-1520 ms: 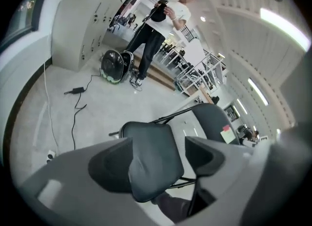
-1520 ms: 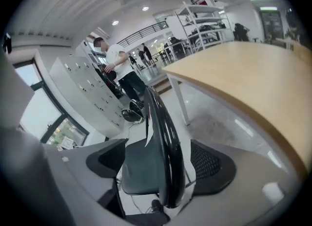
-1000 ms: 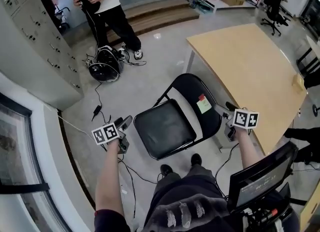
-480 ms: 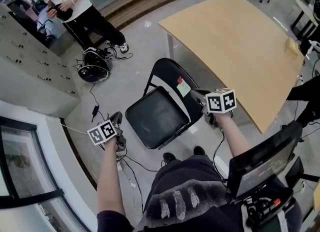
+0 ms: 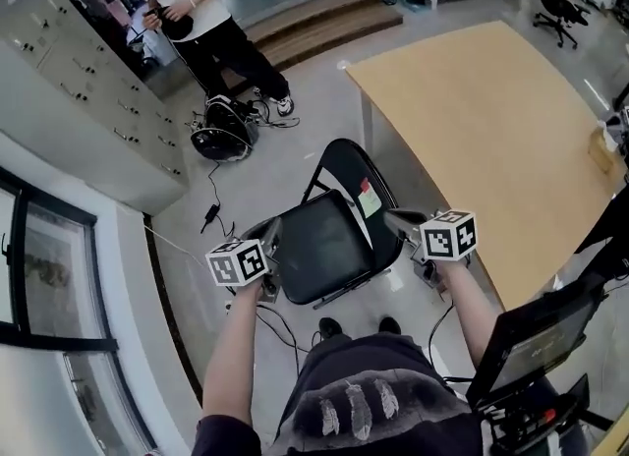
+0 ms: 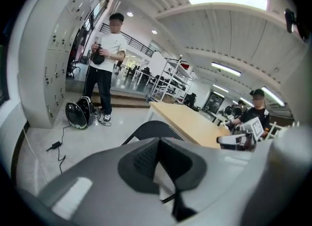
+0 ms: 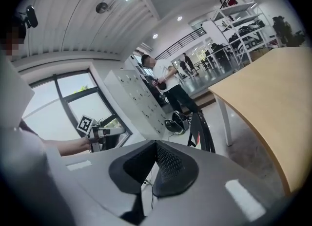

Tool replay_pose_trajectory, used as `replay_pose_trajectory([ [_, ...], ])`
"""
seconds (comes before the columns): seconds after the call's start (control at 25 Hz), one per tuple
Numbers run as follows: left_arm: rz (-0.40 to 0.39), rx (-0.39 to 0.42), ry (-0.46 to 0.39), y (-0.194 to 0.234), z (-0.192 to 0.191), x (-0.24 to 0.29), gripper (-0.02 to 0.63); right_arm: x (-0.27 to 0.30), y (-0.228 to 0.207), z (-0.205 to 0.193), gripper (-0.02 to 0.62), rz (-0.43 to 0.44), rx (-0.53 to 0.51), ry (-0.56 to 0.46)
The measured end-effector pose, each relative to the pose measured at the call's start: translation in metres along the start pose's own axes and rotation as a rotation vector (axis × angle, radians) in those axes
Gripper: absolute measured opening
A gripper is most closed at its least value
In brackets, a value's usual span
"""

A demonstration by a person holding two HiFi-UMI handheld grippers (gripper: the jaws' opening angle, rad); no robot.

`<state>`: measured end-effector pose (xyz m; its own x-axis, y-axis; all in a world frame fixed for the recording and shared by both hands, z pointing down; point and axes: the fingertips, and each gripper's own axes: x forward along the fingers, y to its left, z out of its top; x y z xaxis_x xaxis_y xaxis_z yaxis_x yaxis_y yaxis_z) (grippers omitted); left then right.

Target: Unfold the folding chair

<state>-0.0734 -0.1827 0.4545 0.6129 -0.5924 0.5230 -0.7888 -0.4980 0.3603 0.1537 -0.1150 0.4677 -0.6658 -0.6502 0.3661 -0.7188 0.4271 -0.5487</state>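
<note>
Chair, one only, stands between left gripper and right gripper.

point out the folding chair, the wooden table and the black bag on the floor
folding chair point(image 5: 316, 246), head view, middle of the black seat
wooden table point(image 5: 472, 110), head view, bare part of the top
black bag point(image 5: 224, 132), head view, its rounded body

The label on the folding chair is too small to read.
</note>
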Motion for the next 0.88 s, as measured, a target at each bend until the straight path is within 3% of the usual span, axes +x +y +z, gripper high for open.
replay_pose_trajectory([
  [0.32, 0.016, 0.129, -0.072, -0.067, 0.007, -0.022, 0.000, 0.003, 0.019, 0.007, 0.002, 0.200, -0.043, -0.013],
  [0.64, 0.067, 0.299, -0.061, -0.111, -0.003, -0.044, 0.000, 0.012, 0.044, 0.004, 0.002, 0.332, -0.059, 0.017],
  [0.88, 0.083, 0.308, -0.092, -0.117, -0.005, -0.060, 0.000, 0.014, 0.068, -0.003, 0.002, 0.381, -0.089, 0.043],
])
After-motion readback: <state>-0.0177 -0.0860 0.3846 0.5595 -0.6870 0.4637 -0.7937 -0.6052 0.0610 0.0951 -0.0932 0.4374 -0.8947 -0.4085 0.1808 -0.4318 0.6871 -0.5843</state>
